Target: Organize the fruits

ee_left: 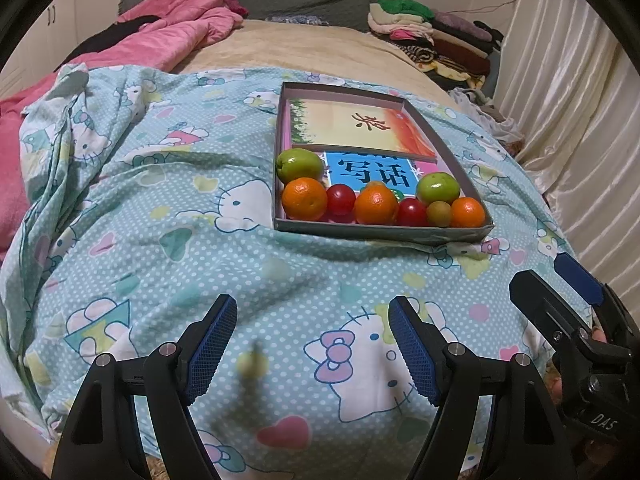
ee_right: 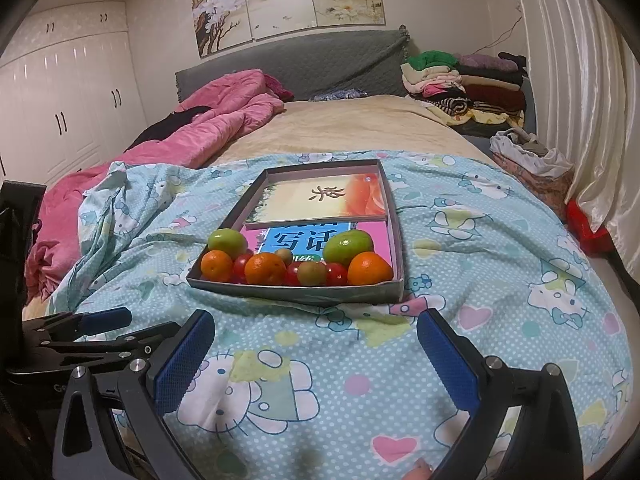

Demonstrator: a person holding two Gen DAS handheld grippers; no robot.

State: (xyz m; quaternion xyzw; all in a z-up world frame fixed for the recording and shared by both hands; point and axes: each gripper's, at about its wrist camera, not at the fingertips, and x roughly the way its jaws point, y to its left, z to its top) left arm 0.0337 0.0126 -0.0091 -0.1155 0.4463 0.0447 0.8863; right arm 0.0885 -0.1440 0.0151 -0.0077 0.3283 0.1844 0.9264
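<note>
Left wrist view: the left hand-held gripper (ee_left: 312, 344) gapes wide and empty at lower centre above the bed's cartoon sheet (ee_left: 160, 208). Fruits (ee_left: 376, 200) crowd the near end of a shallow box (ee_left: 380, 234) at centre right. Right hand-held gripper (ee_right: 316, 356) likewise spreads wide, empty.

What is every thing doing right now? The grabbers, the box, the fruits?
left gripper: open, empty, above the bedsheet.
right gripper: open, empty.
box: lidless, lying on the bedsheet.
fruits: bunched along the box's near wall.
books: lying flat in the box.
clothes: folded, stacked.
</note>
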